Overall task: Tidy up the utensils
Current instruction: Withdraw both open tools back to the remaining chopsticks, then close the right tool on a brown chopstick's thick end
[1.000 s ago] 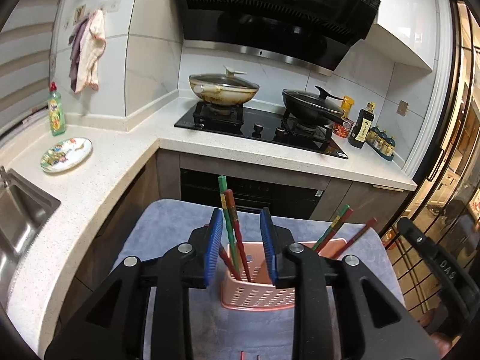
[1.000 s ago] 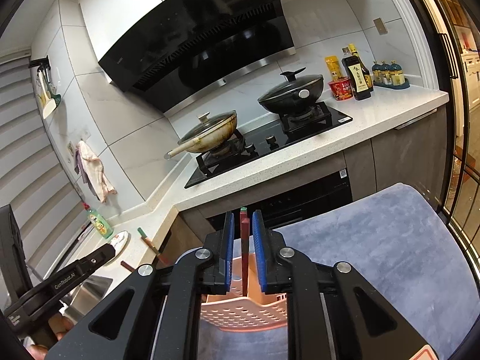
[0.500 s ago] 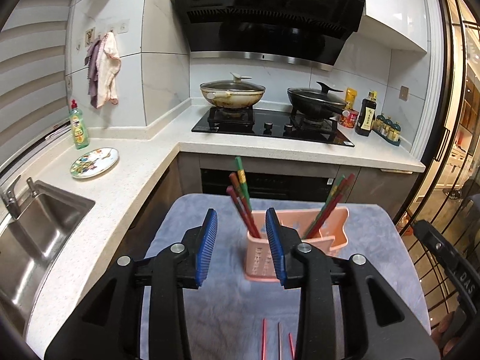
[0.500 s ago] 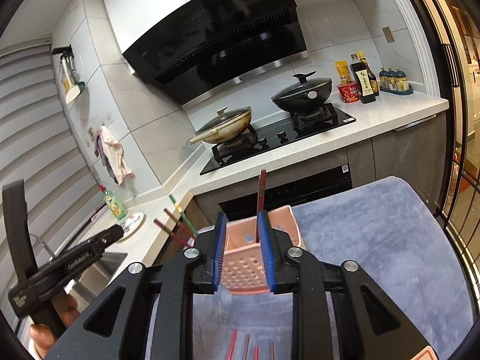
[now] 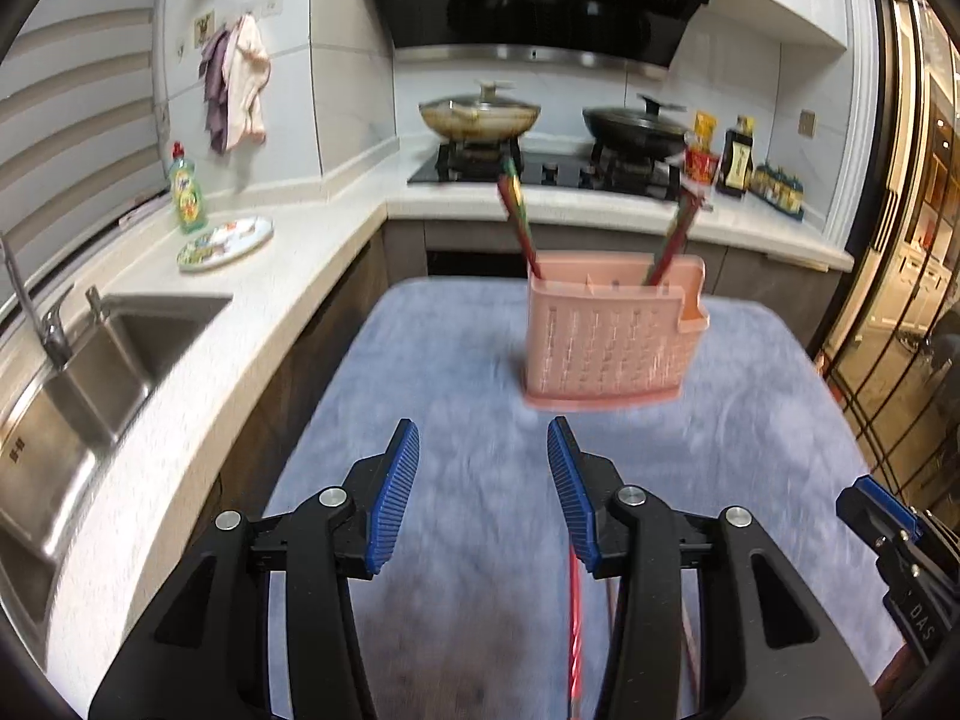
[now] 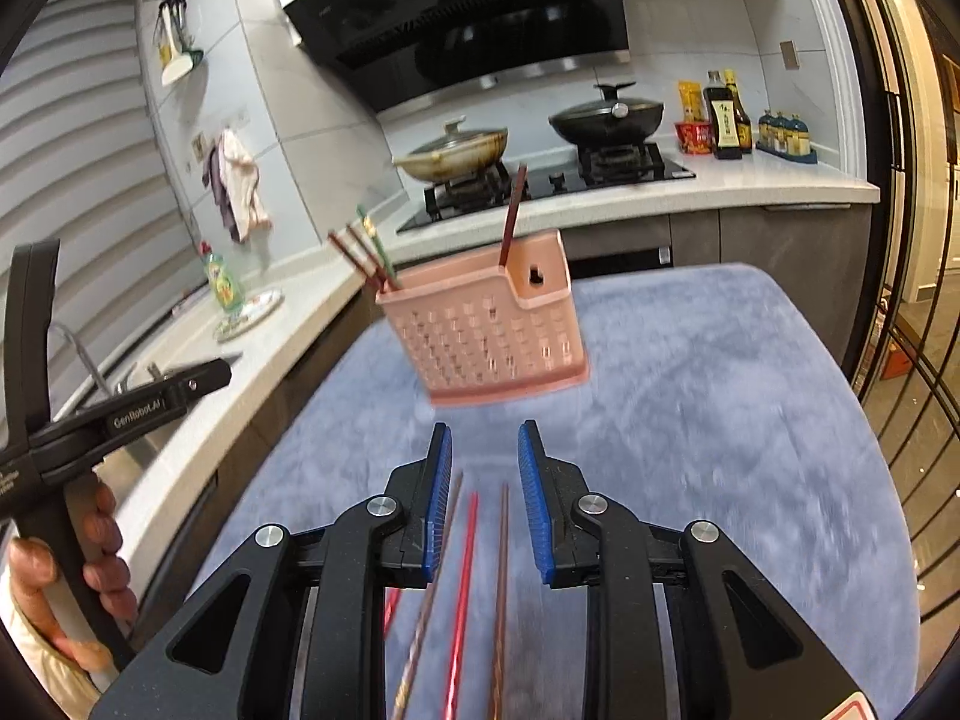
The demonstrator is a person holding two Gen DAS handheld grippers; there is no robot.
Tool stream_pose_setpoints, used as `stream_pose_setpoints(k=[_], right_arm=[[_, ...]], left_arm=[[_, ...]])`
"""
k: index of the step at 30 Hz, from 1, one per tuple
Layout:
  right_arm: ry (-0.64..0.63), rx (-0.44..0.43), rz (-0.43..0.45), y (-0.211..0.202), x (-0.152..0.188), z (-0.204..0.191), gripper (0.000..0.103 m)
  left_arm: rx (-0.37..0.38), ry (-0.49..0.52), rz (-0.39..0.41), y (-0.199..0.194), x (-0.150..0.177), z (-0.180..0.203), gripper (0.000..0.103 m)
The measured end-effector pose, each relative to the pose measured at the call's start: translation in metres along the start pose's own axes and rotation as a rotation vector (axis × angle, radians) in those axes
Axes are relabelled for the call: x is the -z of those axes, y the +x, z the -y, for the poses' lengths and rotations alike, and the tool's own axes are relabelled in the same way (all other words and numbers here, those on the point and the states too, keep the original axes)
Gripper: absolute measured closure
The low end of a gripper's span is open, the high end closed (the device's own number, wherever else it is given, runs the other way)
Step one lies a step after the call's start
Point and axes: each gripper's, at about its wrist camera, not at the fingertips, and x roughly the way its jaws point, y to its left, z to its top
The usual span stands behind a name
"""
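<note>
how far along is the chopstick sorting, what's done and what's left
Partly done. Several chopsticks already stand in the pink holder, at both of its ends. Nothing is in hand: the left tool and right tool are both open and empty. Left to do: loose chopsticks lie on the blue mat, below the right tool.

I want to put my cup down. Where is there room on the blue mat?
Free: the mat right of the pink holder, out to its right edge, and the strip left of the holder beside the counter. Crowded: the near middle, where loose chopsticks lie under the open right gripper.
</note>
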Motion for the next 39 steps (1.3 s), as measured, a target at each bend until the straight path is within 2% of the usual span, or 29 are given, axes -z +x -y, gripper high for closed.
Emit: stream_pose_setpoints(k=[9, 14, 21, 25, 31, 35, 39], right_arm=[[-0.029, 0.019, -0.158, 0.007, 0.081, -0.008, 0.079], [-0.030, 0.034, -0.209, 0.012, 0.110, -0.007, 0.079], [-0.024, 0.050, -0.253, 0.022, 0.131, -0.005, 0.079], [-0.029, 0.057, -0.269, 0.029, 0.138, -0.006, 0.079], [-0.039, 0.064, -0.283, 0.034, 0.145, -0.006, 0.079], [-0.045, 0.077, -0.281, 0.036, 0.147, -0.005, 0.085], [-0.032, 0.090, -0.277, 0.035, 0.147, 0.001, 0.096]], left_arm=[[0.009, 0.008, -0.115, -0.002, 0.071, -0.004, 0.060], [0.012, 0.012, -0.172, 0.001, 0.102, -0.005, 0.059], [0.016, 0.011, -0.217, 0.003, 0.122, -0.006, 0.058], [0.015, 0.013, -0.232, 0.003, 0.131, -0.006, 0.051], [0.017, 0.021, -0.248, 0.005, 0.140, -0.004, 0.050], [0.018, 0.023, -0.260, 0.008, 0.143, -0.002, 0.050], [0.020, 0.030, -0.270, 0.010, 0.147, 0.001, 0.050]])
